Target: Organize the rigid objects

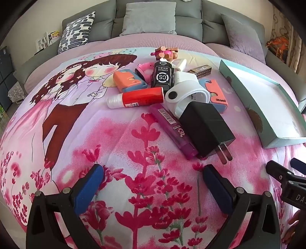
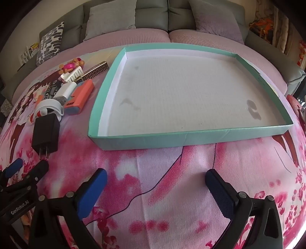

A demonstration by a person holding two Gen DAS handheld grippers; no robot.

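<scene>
Purple glue stick (image 1: pixel 173 130) partly under black charger (image 1: pixel 205 128); teal box (image 1: pixel 254 107) cut by right edge.

I see a teal box (image 2: pixel 191 138) with a white inside on a pink flowered blanket (image 1: pixel 153 191). Left of it lie a black charger (image 1: pixel 206 128), a purple tube (image 1: pixel 172 130) and a red glue stick (image 1: pixel 141 96).

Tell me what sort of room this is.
Likely a home bedroom or living room: a printed cartoon blanket covers a soft surface backed by grey upholstered cushions and a patterned throw pillow. Small household items lie beside a teal box lid.
</scene>
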